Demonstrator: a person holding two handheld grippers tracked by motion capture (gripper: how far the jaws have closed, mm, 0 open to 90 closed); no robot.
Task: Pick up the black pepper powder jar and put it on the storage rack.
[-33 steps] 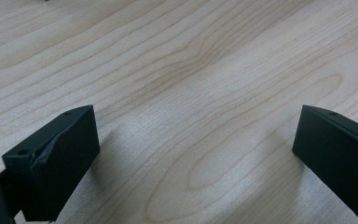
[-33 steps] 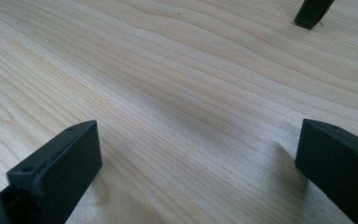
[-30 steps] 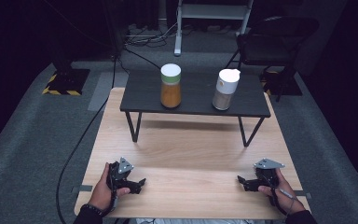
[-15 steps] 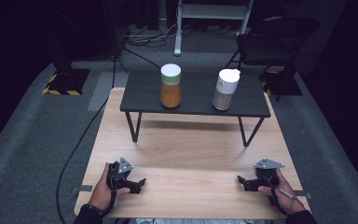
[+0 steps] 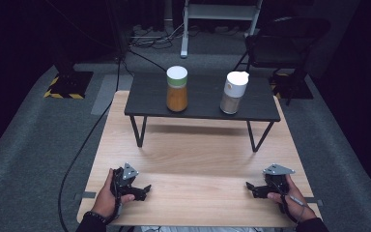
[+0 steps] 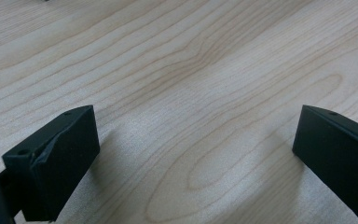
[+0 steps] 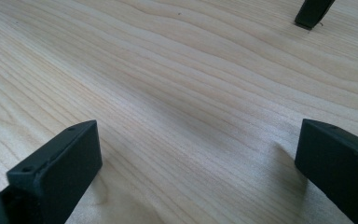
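Nothing has moved since the 2 earlier frames: both of our hands rest where they were at the near edge of the wooden table [image 5: 198, 159], and the 2 jars have not shifted on the small black shelf [image 5: 261, 108].

Our left gripper [image 5: 142, 191] lies low on the wood at the near left, its jaws spread wide with bare grain between them, as the left gripper view shows. Our right gripper [image 5: 251, 187] sits at the near right, also spread wide and holding nothing; in its own view we see one foot of the shelf [image 7: 313, 13] far up the tabletop.

The 2 things nearest our reach stand upright on the shelf, well apart from both grippers. The orange jar [image 5: 177, 89], with its white lid, is toward the shelf's left. The white jar [image 5: 235, 93], pale with a white cap, is toward its right. They stand apart from each other, neither touching anything but the shelf.

We judge that the work has not begun: with no change across the frames, we are at a resting start, both grippers ready. Each jar stands roughly ahead of 1 hand, so the next move is likely a forward and upward reach to the shelf, the orange jar for our left and the white jar for our right.
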